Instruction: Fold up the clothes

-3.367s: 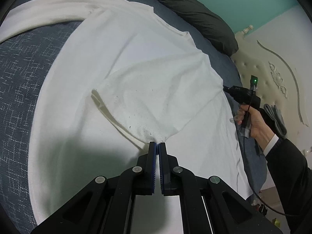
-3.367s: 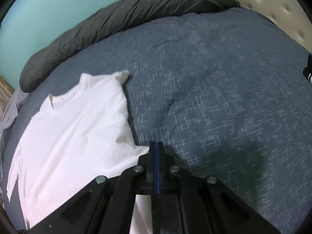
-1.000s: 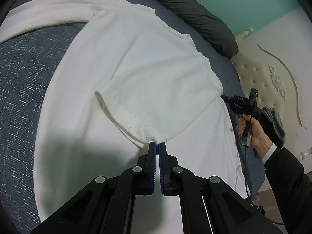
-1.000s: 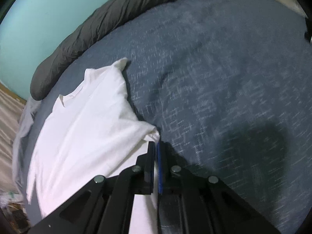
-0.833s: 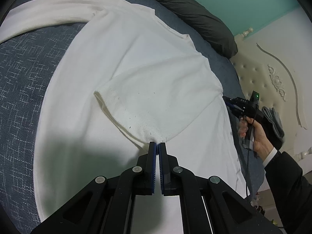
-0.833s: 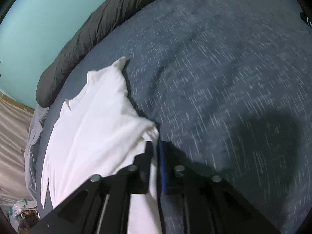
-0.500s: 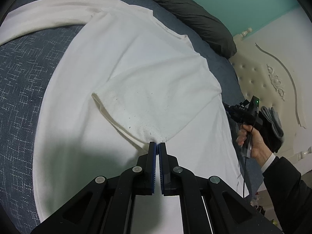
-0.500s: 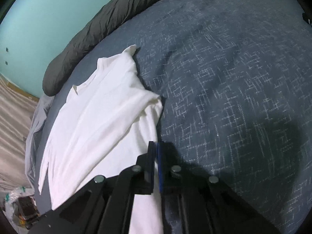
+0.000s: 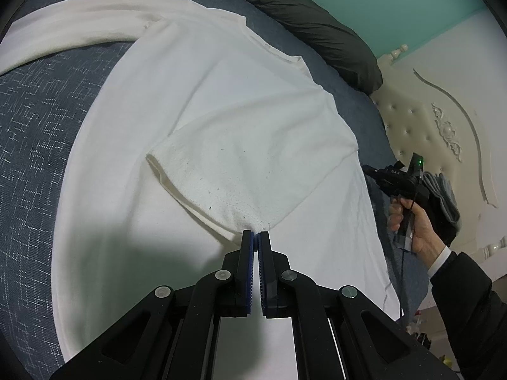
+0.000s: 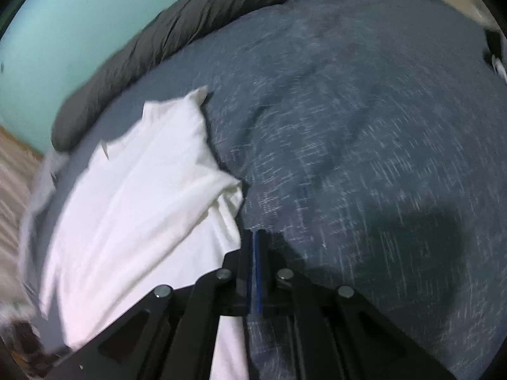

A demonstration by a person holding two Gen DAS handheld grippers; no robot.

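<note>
Left gripper [image 9: 256,233] is clamped on the cuff end of the white shirt's [image 9: 221,110] folded-over sleeve [image 9: 240,177], its blue pads pressed together with the cloth pinched at their tips. From my left wrist view, that sleeve lies across the chest of the shirt, which is spread flat on the blue bedspread [image 9: 35,110]. The other sleeve [image 9: 73,28] trails out along the upper left. A dark bolster [image 9: 304,22] runs along the far edge of the bed, with a cream tufted headboard [image 9: 421,120] beyond it.

Right gripper [image 10: 256,234] is just starting to part its jaws; I see only a narrow slit with nothing between them. It sits just beside the shirt's edge [image 10: 231,221], over the bedspread [image 10: 364,126], and the picture is blurred. In the left view I can see the same gripper [image 9: 372,172] held in the person's right hand [image 9: 412,221], near the shirt's right edge, with a dark sleeve [image 9: 469,300] behind it.
</note>
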